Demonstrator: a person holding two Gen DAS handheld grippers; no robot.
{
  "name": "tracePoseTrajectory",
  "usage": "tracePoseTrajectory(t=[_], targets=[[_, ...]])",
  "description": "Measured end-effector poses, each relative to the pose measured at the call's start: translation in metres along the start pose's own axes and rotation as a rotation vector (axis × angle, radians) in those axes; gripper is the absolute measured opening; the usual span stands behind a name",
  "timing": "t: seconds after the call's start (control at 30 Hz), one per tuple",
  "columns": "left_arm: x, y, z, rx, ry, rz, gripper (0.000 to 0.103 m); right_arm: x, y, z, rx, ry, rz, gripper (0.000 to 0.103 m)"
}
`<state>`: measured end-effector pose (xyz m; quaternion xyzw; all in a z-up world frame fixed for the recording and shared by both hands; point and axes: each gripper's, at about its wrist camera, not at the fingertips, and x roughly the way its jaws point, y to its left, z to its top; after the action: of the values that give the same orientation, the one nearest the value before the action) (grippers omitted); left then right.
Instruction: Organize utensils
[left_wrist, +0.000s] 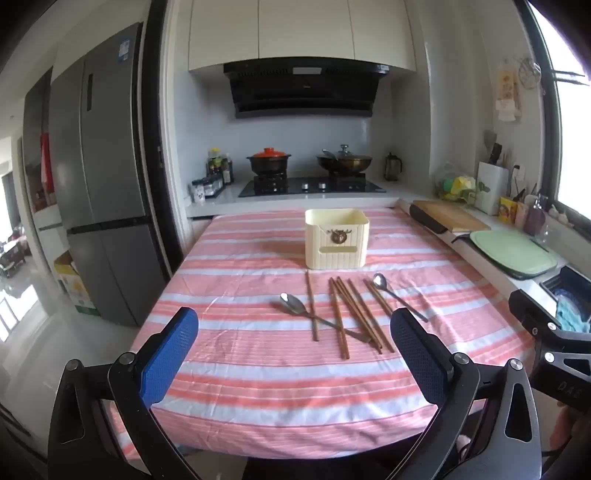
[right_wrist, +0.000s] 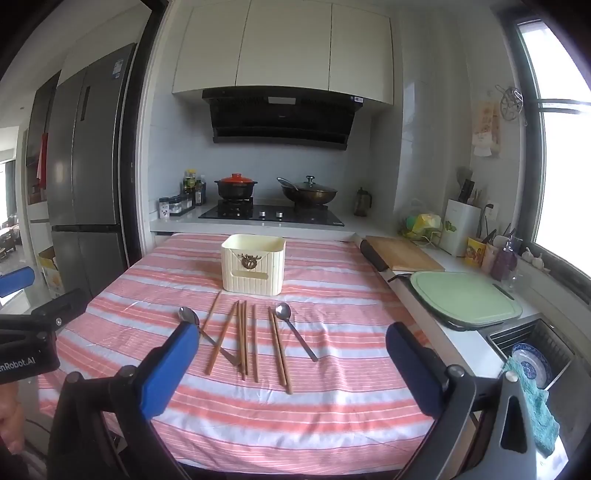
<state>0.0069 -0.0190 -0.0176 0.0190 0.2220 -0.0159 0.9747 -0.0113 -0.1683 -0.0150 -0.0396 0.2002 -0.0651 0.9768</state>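
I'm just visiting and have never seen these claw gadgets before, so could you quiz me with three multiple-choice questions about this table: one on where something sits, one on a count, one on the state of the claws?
1. Where does the cream utensil box stand relative to the chopsticks?
A. Beyond them, toward the stove
B. On top of them
C. Nearer the camera than them

2. How many spoons lie on the striped tablecloth?
A. None
B. Two
C. Five

3. What state are the left claw and the right claw in?
A. Both shut on chopsticks
B. One holds a spoon
C. Both open and empty

Answers:
1 A: the box sits on the far side of the utensil row, toward the stove.
2 B: the left spoon crosses a chopstick, and the right spoon lies apart.
3 C: each pair of blue pads stands wide apart with nothing between.
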Motion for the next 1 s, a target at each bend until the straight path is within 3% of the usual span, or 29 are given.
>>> tracePoseTrajectory(t=[1.0], targets=[[0.0026, 0.0001, 0.007, -0.012, 0.004, -0.013, 0.103, -0.001, -0.005, 0.0022, 0.002, -0.018, -0.022, 0.103]])
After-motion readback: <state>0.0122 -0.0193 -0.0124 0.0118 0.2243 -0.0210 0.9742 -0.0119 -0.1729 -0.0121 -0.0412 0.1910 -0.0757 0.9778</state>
